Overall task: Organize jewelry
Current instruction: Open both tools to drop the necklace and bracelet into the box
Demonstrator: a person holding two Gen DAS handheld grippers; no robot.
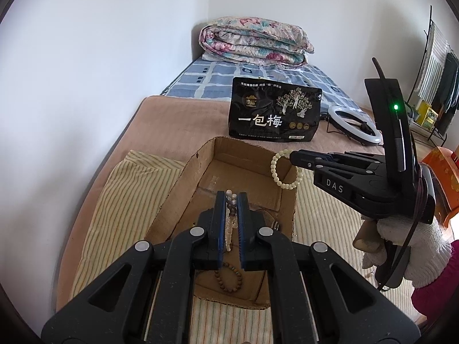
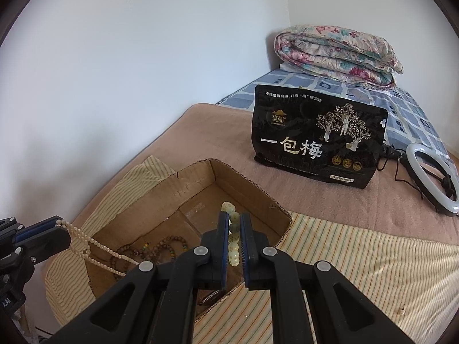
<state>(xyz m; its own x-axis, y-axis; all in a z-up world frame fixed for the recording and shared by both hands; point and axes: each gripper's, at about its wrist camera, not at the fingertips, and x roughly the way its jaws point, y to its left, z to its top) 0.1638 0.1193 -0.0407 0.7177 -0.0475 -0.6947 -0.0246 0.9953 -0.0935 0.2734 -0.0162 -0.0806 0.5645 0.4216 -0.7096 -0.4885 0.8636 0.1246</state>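
Note:
An open cardboard box (image 1: 183,189) (image 2: 195,180) sits on a striped cloth on the bed. My left gripper (image 1: 231,197) (image 2: 57,223) is shut on a string of small white beads (image 1: 228,229) (image 2: 86,246), which hangs over the box's left side. My right gripper (image 2: 234,218) (image 1: 292,156) is shut on a pale green bead bracelet (image 2: 233,238) (image 1: 279,172) and holds it above the box's right half. Brown wooden bead bracelets (image 2: 163,248) (image 1: 228,278) lie on the box floor.
A black snack bag (image 1: 274,111) (image 2: 315,137) stands behind the box. A white ring light (image 2: 430,180) (image 1: 355,126) with a cable lies to its right. A folded floral quilt (image 1: 252,41) rests at the bed's far end. The wall is close on the left.

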